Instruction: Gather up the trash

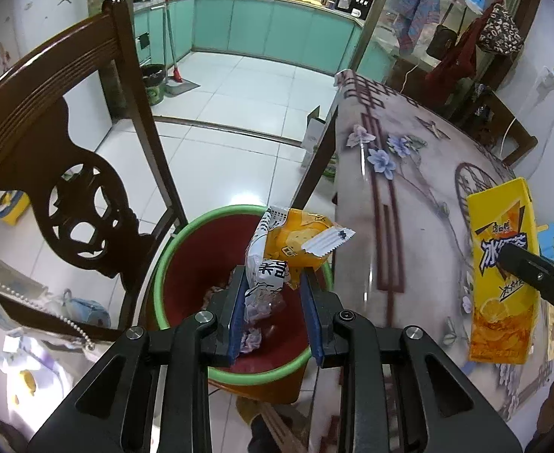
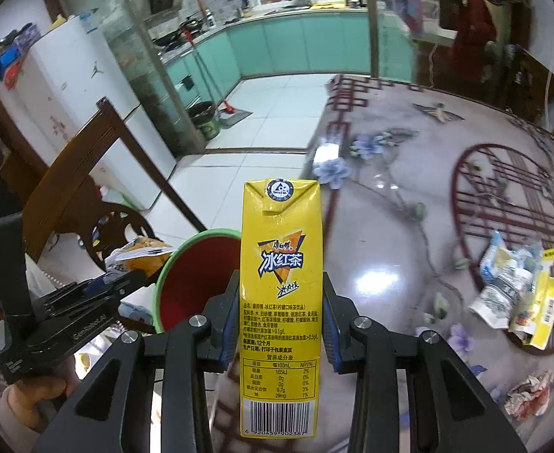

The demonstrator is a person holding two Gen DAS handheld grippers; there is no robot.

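Left gripper [image 1: 275, 283] is pinching a crumpled snack wrapper [image 1: 290, 247] right over the red, green-rimmed trash bin [image 1: 186, 264] at lower center. Right gripper [image 2: 280, 313] is clamped on a yellow iced tea carton [image 2: 279, 302], center frame, at the table [image 2: 409, 151] edge, bin just left.

Yellow tea carton [image 2: 279, 298] with blue-white lettering; orange-and-white snack wrapper [image 1: 290, 247]; red bin [image 1: 186, 283], green rim; mauve tablecloth [image 2: 409, 151], lilac flowers, maroon lattice; turquoise cabinets [image 1: 277, 30].
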